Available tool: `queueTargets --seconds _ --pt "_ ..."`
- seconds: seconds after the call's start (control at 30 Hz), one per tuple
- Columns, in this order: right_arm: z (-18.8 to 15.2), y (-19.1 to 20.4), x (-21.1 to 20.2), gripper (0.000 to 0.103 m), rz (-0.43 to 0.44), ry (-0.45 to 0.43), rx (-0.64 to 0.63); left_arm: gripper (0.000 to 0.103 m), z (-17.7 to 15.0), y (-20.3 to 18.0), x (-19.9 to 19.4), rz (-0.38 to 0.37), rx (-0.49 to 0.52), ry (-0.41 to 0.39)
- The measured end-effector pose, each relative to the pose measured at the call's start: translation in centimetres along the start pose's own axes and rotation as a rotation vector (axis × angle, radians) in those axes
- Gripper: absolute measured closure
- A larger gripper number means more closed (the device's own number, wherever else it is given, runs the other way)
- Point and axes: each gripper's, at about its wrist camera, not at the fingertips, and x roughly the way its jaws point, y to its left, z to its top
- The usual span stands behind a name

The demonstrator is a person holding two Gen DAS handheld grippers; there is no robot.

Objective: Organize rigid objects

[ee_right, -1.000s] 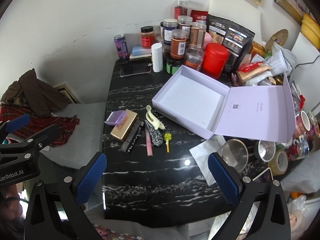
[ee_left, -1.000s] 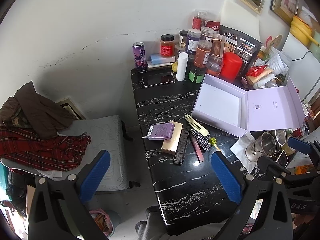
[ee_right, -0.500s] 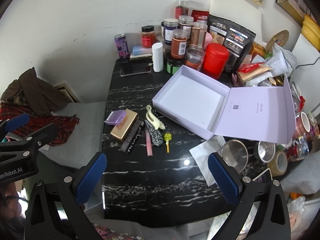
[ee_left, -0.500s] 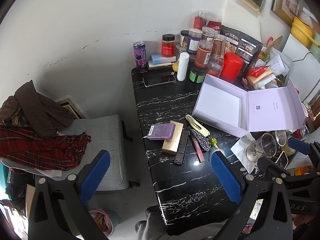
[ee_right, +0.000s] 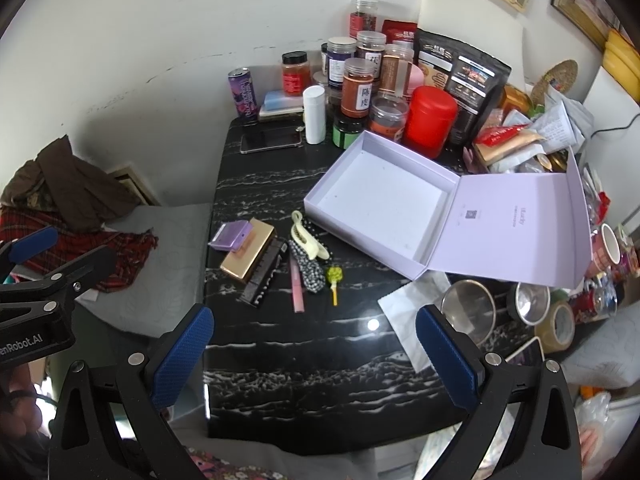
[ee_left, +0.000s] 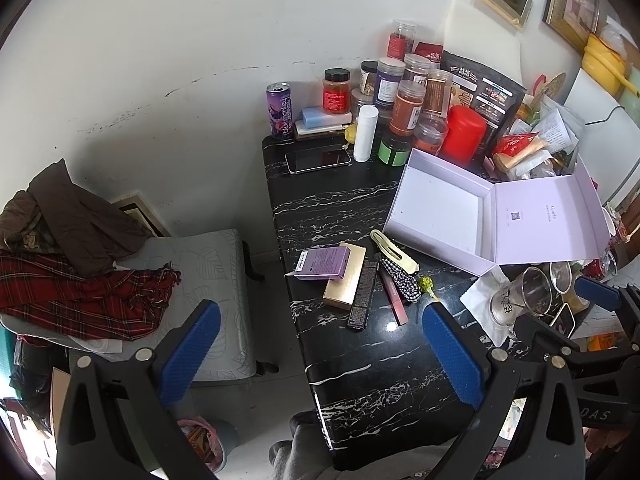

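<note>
Hovering released over the counter [ee_right: 304, 360], both claws, left claw [ee_left: 320, 356] and right claw [ee_right: 312, 356], are likely lining up a first pick from the small items at 12 o'clock, starting perhaps with the purple box [ee_right: 229, 236] bound for the open lilac box [ee_right: 380, 200].

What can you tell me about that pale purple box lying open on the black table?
The lilac box looks like stiff cardboard, shallow and square, with a white floor and nothing inside. Its hinged lid is swung fully open to the right, showing small print and a tiny square code on its inner face. It sits flat on the black marble-look table, in front of the red canister. No fingers touch it.
</note>
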Motion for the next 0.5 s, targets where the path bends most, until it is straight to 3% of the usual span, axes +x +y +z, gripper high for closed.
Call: queueTargets --seconds 0.5 --pt "0.2 -0.3 0.8 0.000 0.014 0.022 0.008 0.000 0.2 0.3 1.2 -0.019 -0.021 0.026"
